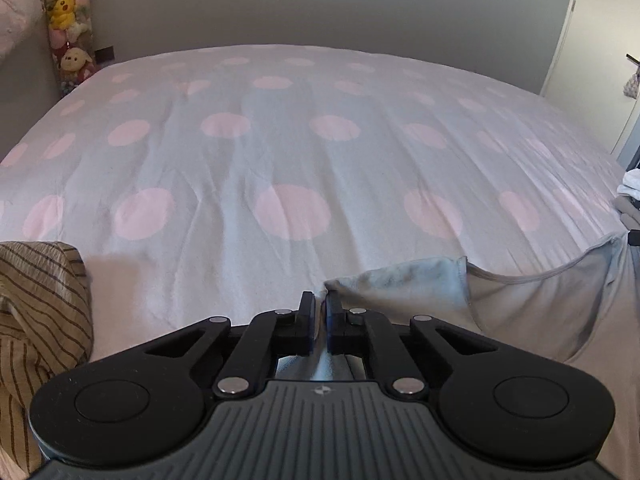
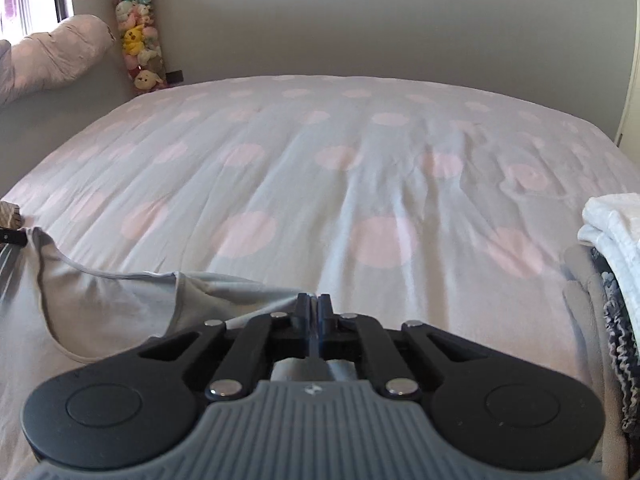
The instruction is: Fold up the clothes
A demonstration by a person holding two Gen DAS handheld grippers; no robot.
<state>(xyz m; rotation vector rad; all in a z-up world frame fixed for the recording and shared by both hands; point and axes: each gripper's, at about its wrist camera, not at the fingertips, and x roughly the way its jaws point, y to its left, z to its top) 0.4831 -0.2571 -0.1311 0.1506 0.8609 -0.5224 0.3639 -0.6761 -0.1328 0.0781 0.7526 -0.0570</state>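
Far left of the left wrist view there's a crumpled tan striped garment [image 1: 38, 312] sitting on the polka-dot bedspread [image 1: 280, 152]; a stack of plush toys [image 1: 68, 24] stands in the back corner. The left gripper [image 1: 319, 304] is pinched tight on a corner of the light grey shirt [image 1: 520, 304], which hangs off to its right at the near edge of the bed. Over in the right wrist view, that grey shirt [image 2: 100, 312] stretches out left of the right gripper [image 2: 314, 304]; its jaws are clamped on the shirt's other corner; a pile of folded clothes [image 2: 612, 232] sits far right.
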